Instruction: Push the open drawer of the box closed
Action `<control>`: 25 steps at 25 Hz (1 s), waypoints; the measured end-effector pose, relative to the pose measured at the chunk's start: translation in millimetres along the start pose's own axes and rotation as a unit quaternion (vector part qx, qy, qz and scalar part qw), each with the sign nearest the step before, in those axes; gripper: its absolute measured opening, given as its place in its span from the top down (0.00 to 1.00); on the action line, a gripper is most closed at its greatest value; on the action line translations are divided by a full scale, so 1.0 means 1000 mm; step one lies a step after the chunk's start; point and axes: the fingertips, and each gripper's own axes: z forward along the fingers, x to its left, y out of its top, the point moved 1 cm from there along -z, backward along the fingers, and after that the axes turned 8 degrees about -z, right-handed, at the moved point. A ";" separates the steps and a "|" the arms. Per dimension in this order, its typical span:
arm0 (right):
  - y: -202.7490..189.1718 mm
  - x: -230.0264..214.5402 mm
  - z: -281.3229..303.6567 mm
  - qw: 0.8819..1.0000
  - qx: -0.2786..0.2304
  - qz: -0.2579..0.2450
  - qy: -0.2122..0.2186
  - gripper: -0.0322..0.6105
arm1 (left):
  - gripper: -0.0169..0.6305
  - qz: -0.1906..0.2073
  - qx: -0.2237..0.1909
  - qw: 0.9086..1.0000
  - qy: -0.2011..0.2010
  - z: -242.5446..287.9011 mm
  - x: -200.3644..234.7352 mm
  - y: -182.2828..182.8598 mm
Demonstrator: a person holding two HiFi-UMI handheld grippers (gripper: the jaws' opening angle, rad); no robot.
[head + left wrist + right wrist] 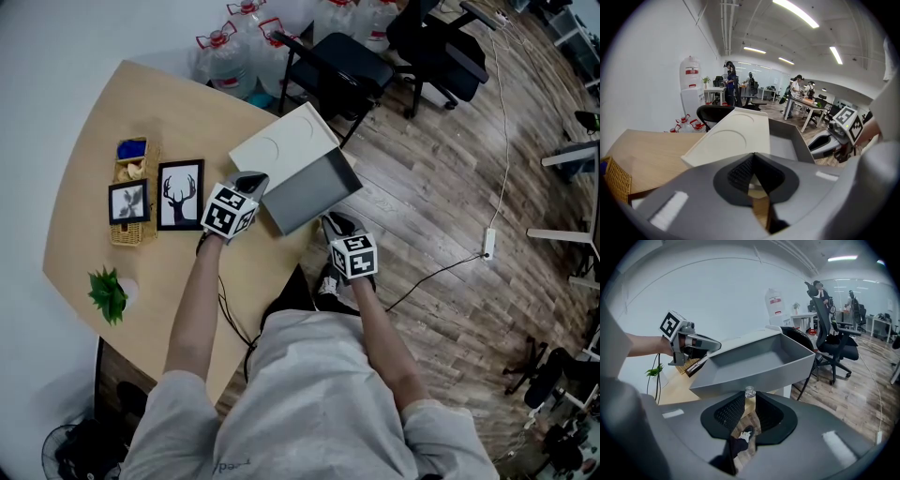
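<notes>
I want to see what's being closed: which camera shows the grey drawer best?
The right gripper view: the drawer fills the middle, front wall and hollow inside plain. The head view shows it small, from above, pulled out of the white box. The left gripper view catches only part.

One wooden table [112, 122] fills the left of the head view. On it stand one white box [281, 142] with one grey drawer [314, 187], two framed pictures, a deer print [181, 194] and a smaller print [128, 202], one wicker basket [131, 232] and, at lower left, one small green plant [108, 292]. Two grippers show at centre, the left gripper [249, 181] and the right gripper [336, 223]. Along the top edge I count at least four water jugs [223, 61] and two black office chairs [342, 61] [441, 42]. One power strip [488, 243] lies at right.
</notes>
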 end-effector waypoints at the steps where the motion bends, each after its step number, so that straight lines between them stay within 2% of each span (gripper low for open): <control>1: 0.000 0.000 -0.001 1.000 0.000 0.000 0.000 0.86 | 0.89 0.000 0.000 1.000 0.000 0.000 0.000 0.000; 9: 0.000 0.000 0.002 1.000 0.002 -0.002 -0.001 0.86 | 0.89 -0.001 -0.001 1.000 0.001 0.000 0.001 0.000; 12: -0.001 -0.001 0.005 1.000 0.005 -0.005 0.001 0.82 | 0.89 0.000 -0.001 1.000 0.001 0.000 0.001 0.000; 25: 0.000 -0.001 0.010 1.000 0.009 -0.009 -0.003 0.84 | 0.89 0.001 -0.001 1.000 0.000 0.001 0.001 -0.001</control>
